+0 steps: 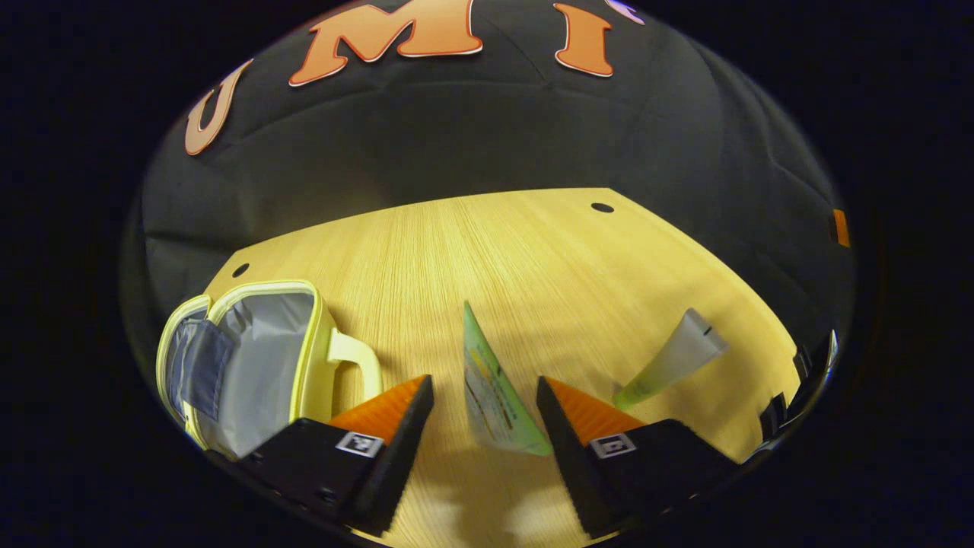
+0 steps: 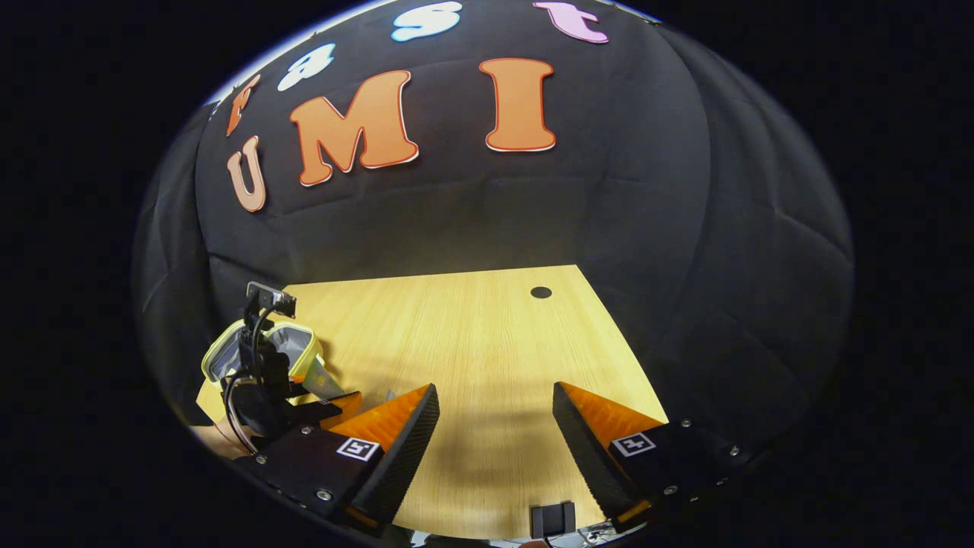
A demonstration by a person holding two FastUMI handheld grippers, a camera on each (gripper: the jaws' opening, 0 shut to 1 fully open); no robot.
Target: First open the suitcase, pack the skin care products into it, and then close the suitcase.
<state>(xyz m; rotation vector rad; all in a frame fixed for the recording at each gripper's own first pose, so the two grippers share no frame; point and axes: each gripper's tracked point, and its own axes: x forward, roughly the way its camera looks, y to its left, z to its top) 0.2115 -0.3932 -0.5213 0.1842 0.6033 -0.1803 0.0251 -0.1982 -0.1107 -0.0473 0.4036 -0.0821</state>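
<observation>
The small yellow suitcase [image 1: 251, 358] lies open at the left of the wooden table [image 1: 533, 251], its grey lining showing and its handle toward me. My left gripper [image 1: 483, 380] is open, fingers wide apart. A flat green skin care tube [image 1: 498, 396] sits in the gap between them, its lower corner close to the right-hand finger; the other finger stands apart from it. A second tube [image 1: 673, 358], green with a grey end, lies to the right. My right gripper [image 2: 496, 390] is open above bare table. In the right gripper view the left gripper [image 2: 262, 380] stands before the suitcase [image 2: 300, 342].
The table has a round cable hole [image 1: 602, 207] at its far right and another [image 1: 240, 269] at the far left by the suitcase. Black cloth wall closes the back and sides. A small black clip [image 2: 552, 519] sits at the near table edge.
</observation>
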